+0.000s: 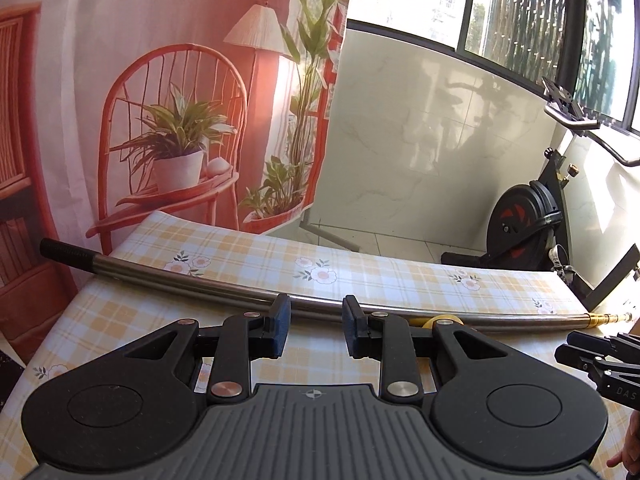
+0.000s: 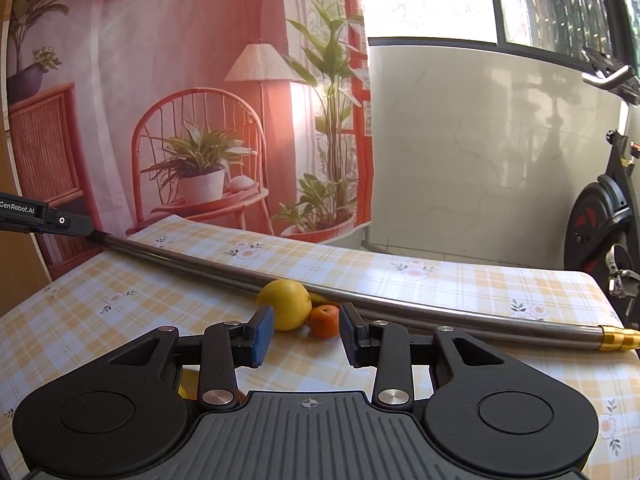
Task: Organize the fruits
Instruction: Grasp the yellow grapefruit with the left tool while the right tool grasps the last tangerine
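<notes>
Left gripper (image 1: 316,326): jaws parted by a modest gap, nothing between the pads, released and hanging above the table (image 1: 240,248). Right gripper (image 2: 306,334): same stance, blue pads apart, nothing clamped (the fruit seen in the gap lies beyond the tips, not touched).

Fruit: lemon (image 2: 286,304) and small orange (image 2: 325,321) sit touching each other on the checked cloth, just ahead of the right gripper and just this side of the metal pole (image 2: 360,292). A sliver of another yellow fruit shows behind them against the pole; cannot tell which kind. From the left wrist view a yellow piece (image 1: 442,320) peeks over that gripper's right linkage, mostly hidden.

Edges and room:
- Pole runs slantwise across the whole table, black grip at far left, gold fitting (image 2: 618,338) at the right edge. It splits the top into a far strip and a near field.
- Far strip beyond the pole: bare cloth up to the back edge.
- Near field left of the lemon: open cloth, left table edge falling away.
- Right edge close to the gold fitting; exercise bike (image 2: 600,232) stands beyond it on the floor.
- Printed backdrop (image 2: 180,100) hangs behind the far left corner; tiled wall and window to its right.
- Each gripper's tip shows at the edge of the other's view, well apart.
</notes>
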Demonstrator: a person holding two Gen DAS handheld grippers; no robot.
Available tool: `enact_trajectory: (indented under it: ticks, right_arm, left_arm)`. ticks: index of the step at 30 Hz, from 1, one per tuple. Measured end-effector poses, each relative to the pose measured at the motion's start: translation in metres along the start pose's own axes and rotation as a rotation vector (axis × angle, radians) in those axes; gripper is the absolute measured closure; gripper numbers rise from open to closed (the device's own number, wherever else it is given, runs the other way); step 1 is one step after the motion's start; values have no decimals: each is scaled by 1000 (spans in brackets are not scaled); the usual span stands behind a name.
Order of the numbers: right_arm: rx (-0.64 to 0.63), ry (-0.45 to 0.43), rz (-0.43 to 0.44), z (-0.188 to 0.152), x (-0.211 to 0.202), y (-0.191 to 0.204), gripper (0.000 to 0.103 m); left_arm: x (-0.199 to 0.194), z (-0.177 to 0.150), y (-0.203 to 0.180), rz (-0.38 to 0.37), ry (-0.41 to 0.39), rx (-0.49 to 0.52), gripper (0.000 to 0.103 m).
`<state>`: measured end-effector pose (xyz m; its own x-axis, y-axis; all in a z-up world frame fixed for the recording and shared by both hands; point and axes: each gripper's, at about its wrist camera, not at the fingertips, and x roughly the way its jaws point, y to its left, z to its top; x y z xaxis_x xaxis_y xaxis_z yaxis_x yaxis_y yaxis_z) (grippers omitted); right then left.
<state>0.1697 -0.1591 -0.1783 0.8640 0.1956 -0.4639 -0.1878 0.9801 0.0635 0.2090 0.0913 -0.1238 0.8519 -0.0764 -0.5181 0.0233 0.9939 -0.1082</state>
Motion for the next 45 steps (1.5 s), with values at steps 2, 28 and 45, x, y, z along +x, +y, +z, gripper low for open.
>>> enact_trajectory:
  ticks: [2, 28, 45]
  right_arm:
    - [2, 0, -2, 1, 4, -5, 70]
    - [-91, 208, 12, -15, 139, -16, 70]
    - [-56, 169, -1, -23, 147, -21, 70]
  left_arm:
    - [3, 7, -1, 7, -13, 7, 73]
    - [94, 1, -46, -142, 100, 48, 62]
    - [128, -9, -72, -217, 200, 5, 51]
